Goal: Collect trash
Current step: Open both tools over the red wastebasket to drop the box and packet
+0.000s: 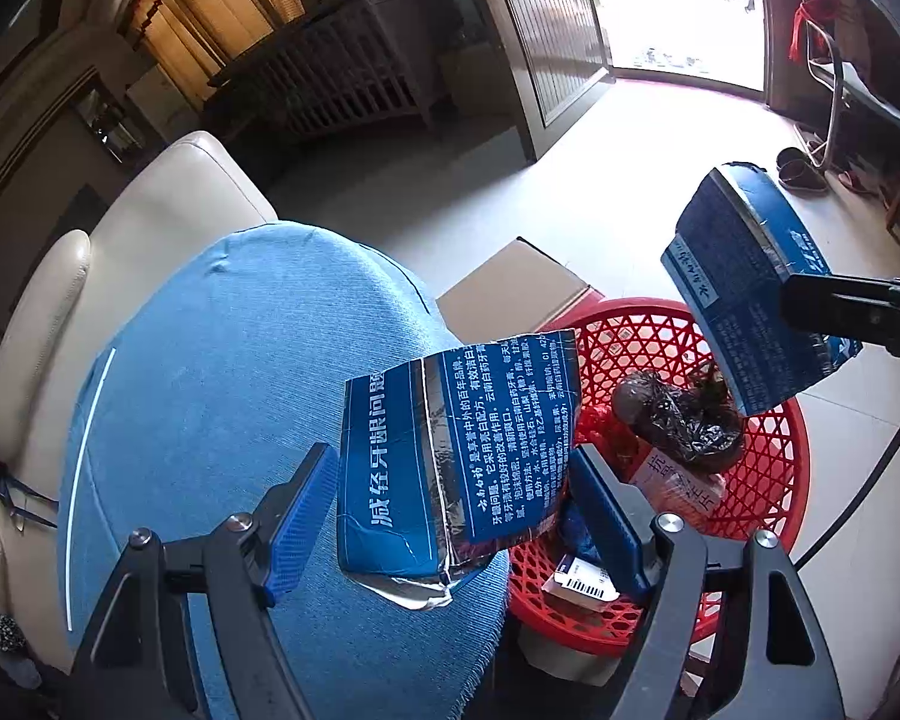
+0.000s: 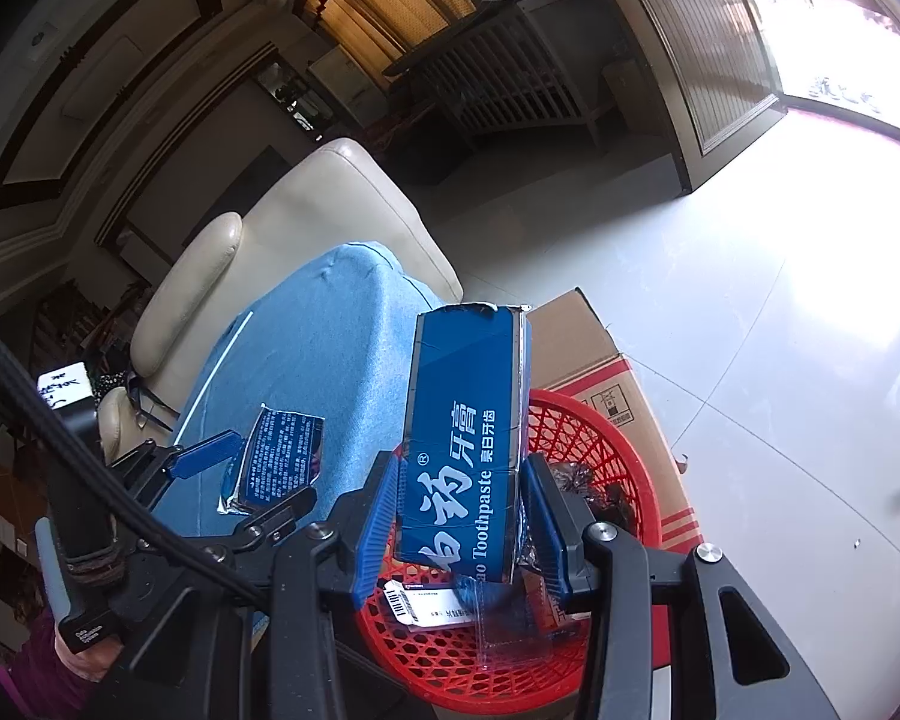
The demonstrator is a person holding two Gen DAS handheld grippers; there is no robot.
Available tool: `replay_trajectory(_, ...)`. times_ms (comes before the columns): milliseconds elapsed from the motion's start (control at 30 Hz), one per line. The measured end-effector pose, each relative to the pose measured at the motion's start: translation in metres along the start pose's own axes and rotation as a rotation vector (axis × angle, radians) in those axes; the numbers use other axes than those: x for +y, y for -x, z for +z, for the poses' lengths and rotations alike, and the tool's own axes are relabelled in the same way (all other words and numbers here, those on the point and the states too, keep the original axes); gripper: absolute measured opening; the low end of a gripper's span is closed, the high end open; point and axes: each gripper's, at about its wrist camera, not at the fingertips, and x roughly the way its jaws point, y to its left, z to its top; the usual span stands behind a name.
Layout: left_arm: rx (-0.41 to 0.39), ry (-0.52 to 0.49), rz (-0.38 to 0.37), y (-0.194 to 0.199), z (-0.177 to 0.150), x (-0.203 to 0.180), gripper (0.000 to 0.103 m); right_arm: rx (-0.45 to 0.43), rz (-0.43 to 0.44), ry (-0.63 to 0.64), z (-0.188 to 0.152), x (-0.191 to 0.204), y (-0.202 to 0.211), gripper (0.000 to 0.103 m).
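A torn blue toothpaste box piece (image 1: pixel 450 468) lies at the edge of the blue-cloth table (image 1: pixel 222 390), partly over the rim. My left gripper (image 1: pixel 450 516) is open around it, fingers on either side and apart from it. It also shows in the right wrist view (image 2: pixel 279 459). My right gripper (image 2: pixel 459 516) is shut on a second blue toothpaste box (image 2: pixel 465 444) and holds it above the red mesh basket (image 2: pixel 594 438). That box also shows in the left wrist view (image 1: pixel 744 276), above the basket (image 1: pixel 768 480).
The basket holds a black plastic bag (image 1: pixel 678 420), a red packet (image 1: pixel 684 486) and a barcode label (image 1: pixel 582 585). A cardboard box (image 2: pixel 606 354) stands behind it on the tiled floor. A cream sofa (image 1: pixel 150 228) sits behind the table.
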Motion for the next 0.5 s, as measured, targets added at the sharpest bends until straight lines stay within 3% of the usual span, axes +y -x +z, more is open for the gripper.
replay_trajectory(500, -0.007, 0.014, -0.049, -0.0013, -0.0018, 0.0037, 0.081, 0.019, -0.008, 0.000, 0.0011, 0.0005, -0.0101, 0.047)
